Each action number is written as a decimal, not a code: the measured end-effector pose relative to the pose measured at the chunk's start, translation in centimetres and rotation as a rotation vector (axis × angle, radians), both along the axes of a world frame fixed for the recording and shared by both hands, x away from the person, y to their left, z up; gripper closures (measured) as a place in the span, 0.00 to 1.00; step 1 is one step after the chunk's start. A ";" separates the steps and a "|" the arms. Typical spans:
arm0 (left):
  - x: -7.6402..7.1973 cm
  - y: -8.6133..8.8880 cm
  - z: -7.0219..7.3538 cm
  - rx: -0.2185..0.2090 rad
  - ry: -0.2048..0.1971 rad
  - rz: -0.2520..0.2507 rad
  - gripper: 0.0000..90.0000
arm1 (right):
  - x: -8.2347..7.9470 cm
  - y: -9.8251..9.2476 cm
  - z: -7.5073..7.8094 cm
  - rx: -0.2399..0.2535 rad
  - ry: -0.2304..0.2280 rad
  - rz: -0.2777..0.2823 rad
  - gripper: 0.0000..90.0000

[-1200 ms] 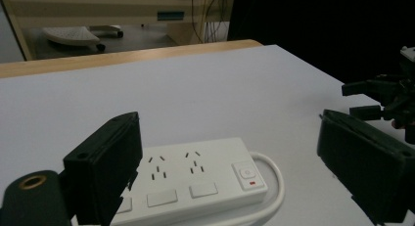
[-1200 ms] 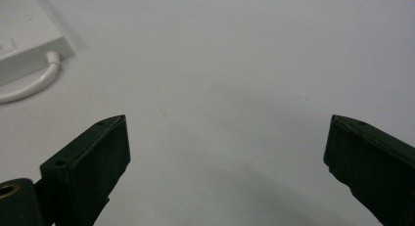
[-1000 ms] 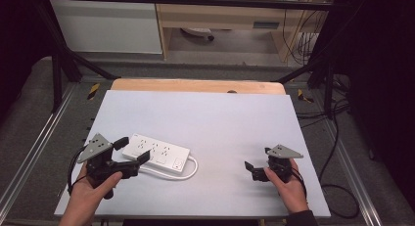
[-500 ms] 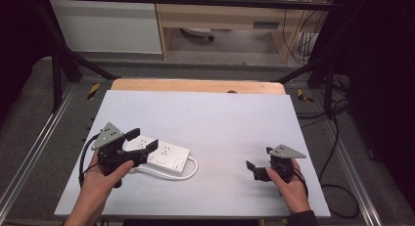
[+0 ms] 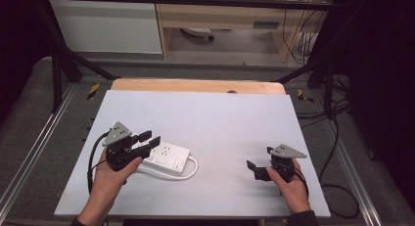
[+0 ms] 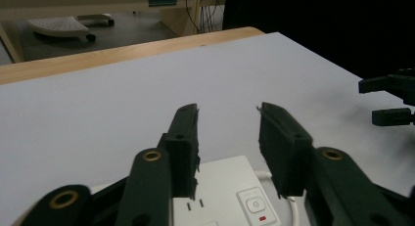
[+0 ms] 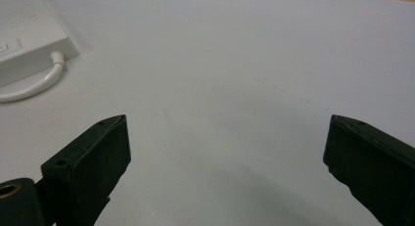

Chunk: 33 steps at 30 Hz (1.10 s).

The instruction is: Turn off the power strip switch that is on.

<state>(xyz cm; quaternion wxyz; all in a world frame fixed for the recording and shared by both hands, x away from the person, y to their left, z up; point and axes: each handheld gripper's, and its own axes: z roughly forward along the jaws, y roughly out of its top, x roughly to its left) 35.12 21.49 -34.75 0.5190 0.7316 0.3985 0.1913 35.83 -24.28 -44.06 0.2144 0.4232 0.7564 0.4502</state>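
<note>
Rightward, bare tabletop [image 5: 230, 123] beyond power strip [image 5: 169, 156].

power strip [image 5: 167, 156] on table [image 5: 220, 118], left | cable [image 5: 188, 171] beside it

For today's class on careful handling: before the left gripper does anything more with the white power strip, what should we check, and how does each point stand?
1. Left gripper over the power strip: ok.
2. Its jaws, which have just been closing, have a gap with nothing between them: ok.
3. Pads touching the strip: cannot tell.
4. Strip flat on the white table: ok.
5. White cord looped beside the strip, clear of the jaws: ok.
6. Right gripper open, well away: ok.
</note>
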 end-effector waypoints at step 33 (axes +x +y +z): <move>1.4 1.0 -3.0 -0.001 0.070 -0.029 1.00 | 0.1 0.0 0.0 0.002 0.003 0.004 0.05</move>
